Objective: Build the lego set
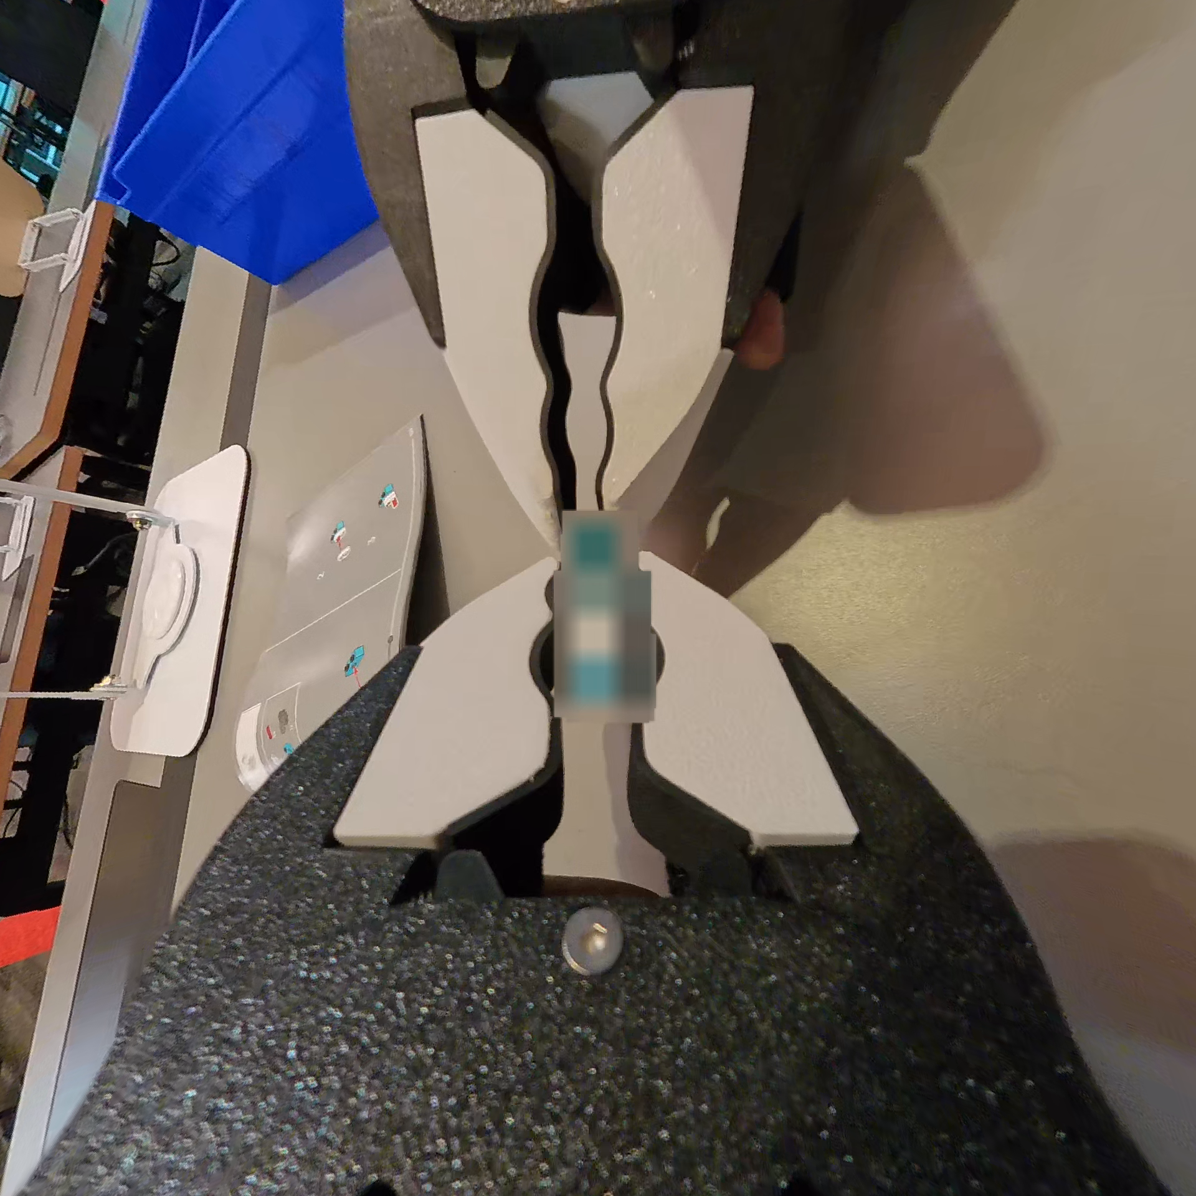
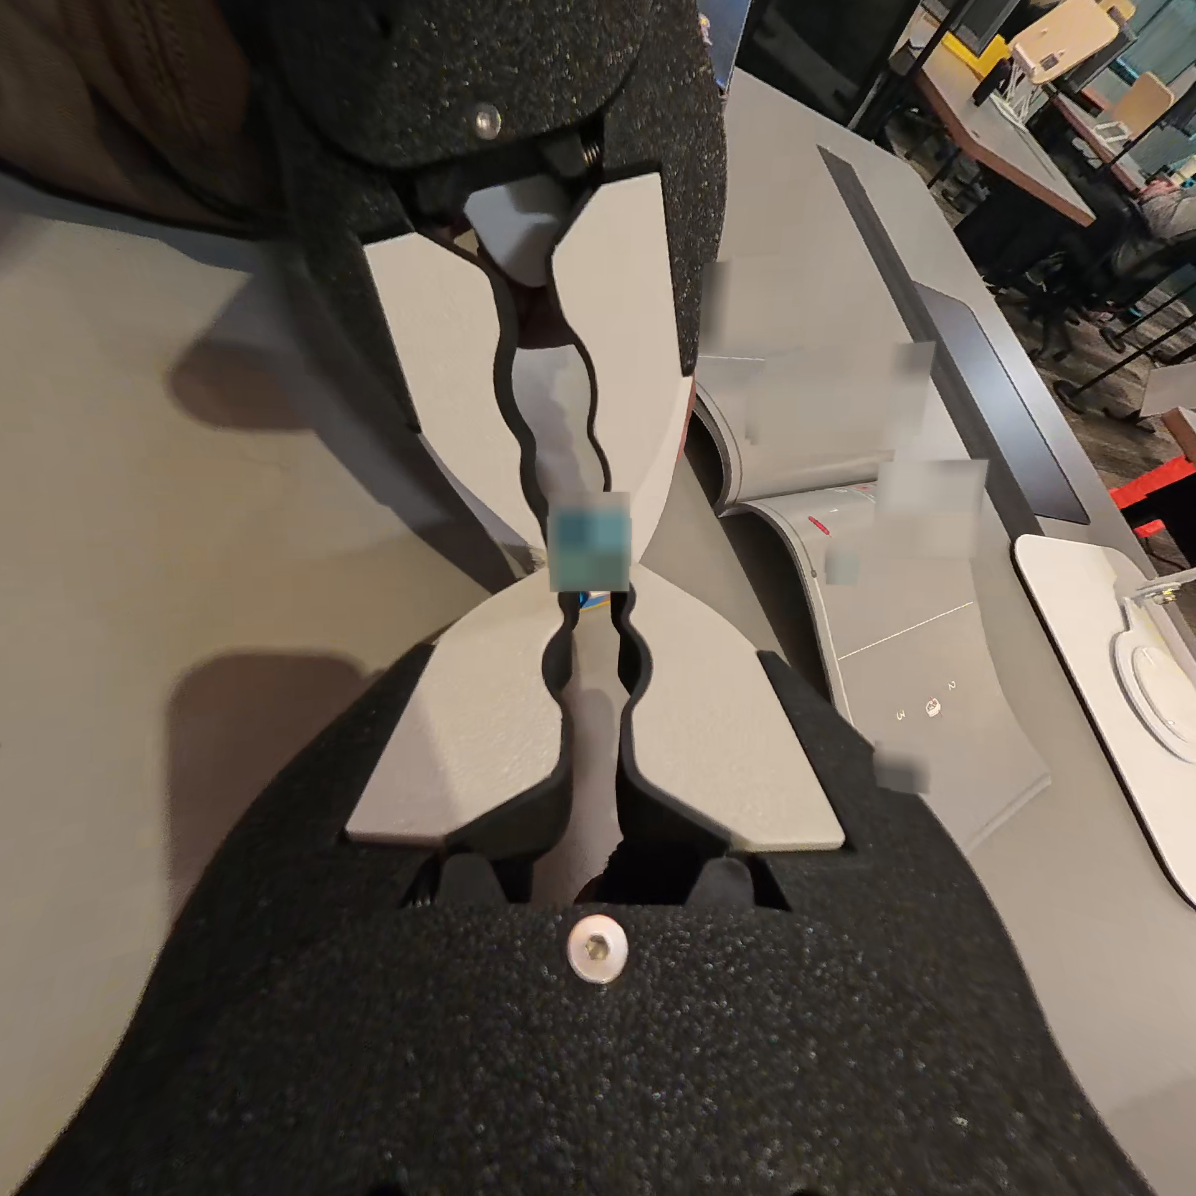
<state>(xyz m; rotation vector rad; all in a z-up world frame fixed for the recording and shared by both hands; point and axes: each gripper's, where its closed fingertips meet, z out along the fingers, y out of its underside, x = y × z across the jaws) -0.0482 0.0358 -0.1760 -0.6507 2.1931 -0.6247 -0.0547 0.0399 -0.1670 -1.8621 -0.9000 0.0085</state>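
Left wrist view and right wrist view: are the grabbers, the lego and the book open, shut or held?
left gripper: shut on the lego.
right gripper: shut on the lego, tip to tip with the left gripper.
lego: gripped from both ends; its details are blurred.
instruction booklet: open, lying on the table.
blue bin: on the table; its inside is not visible.
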